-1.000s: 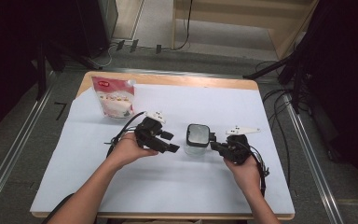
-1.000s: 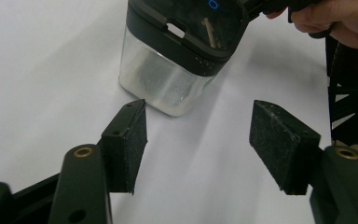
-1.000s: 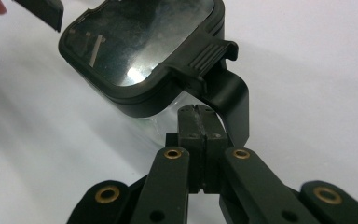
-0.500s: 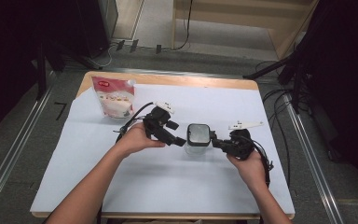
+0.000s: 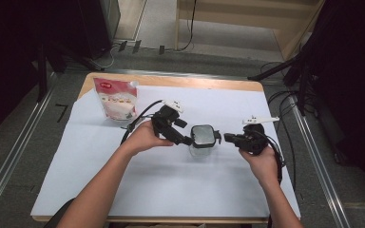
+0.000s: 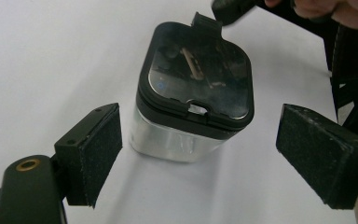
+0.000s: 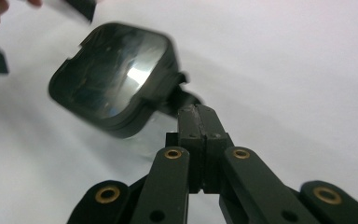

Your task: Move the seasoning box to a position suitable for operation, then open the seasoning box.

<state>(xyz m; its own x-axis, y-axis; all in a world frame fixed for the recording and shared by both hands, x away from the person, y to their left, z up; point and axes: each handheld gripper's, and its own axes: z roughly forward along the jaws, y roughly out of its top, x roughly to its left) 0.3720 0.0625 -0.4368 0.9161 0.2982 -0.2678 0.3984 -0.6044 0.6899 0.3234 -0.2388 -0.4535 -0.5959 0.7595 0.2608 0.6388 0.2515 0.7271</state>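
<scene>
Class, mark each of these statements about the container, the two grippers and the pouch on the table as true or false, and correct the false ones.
1. The left gripper is open, its jaws on either side of the clear container. True.
2. The container's black lid is off and lies on the table. False: the lid sits on the container.
3. The right gripper is shut at the tab on the lid's edge. True.
4. The red and white pouch lies between the two grippers. False: it stands at the far left of the white table cover, away from both.
</scene>
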